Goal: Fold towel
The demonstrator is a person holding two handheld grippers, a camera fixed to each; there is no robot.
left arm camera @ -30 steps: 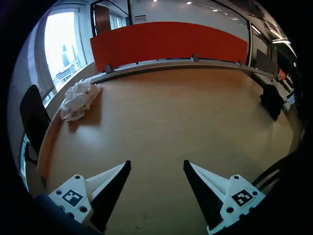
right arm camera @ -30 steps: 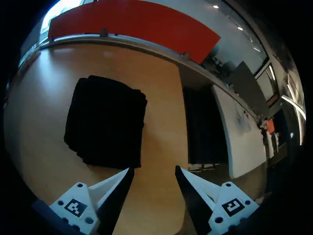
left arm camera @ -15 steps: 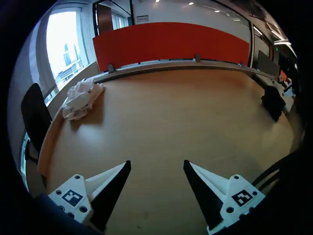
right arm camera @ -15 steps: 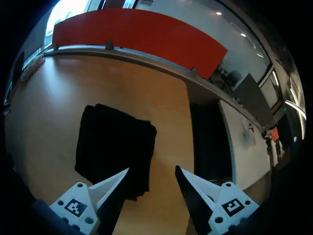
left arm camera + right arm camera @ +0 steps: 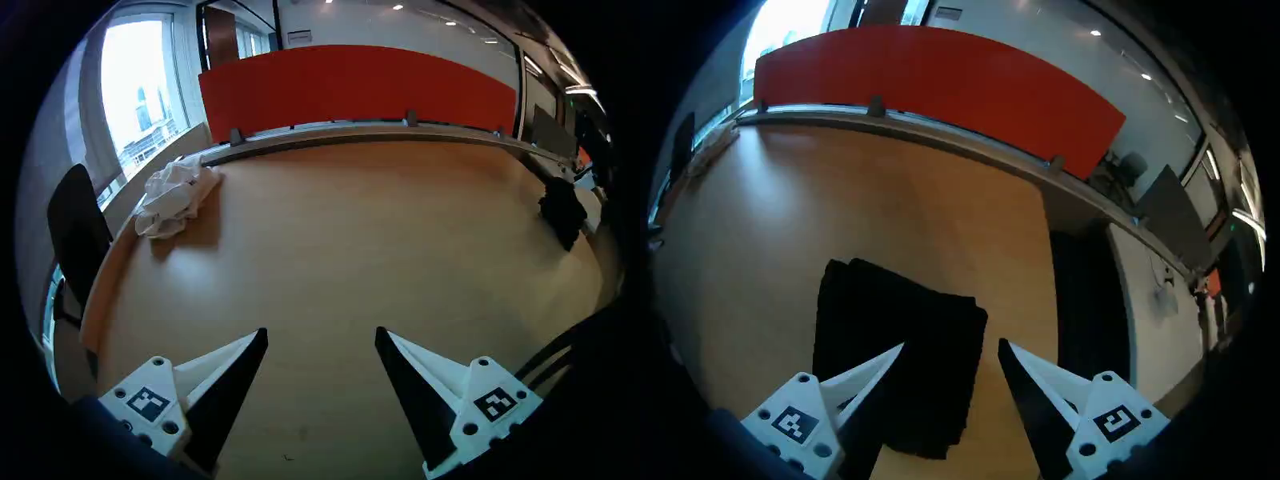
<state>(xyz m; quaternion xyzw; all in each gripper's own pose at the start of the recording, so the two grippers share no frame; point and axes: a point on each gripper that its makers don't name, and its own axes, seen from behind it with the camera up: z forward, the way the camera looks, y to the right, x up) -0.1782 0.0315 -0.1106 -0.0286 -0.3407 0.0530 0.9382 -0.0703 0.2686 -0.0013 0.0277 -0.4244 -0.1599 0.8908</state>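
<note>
Black towel (image 5: 896, 360): lying folded into a flat rectangle on the worktop (image 5: 880, 208), near and just under the right gripper (image 5: 951, 344), which is hanging spread and empty. Folding is looking finished here. Left gripper (image 5: 321, 329): likewise gaping, carrying nothing. White cloth (image 5: 174, 196): sitting crumpled at the far left edge, probably awaiting folding.
</note>
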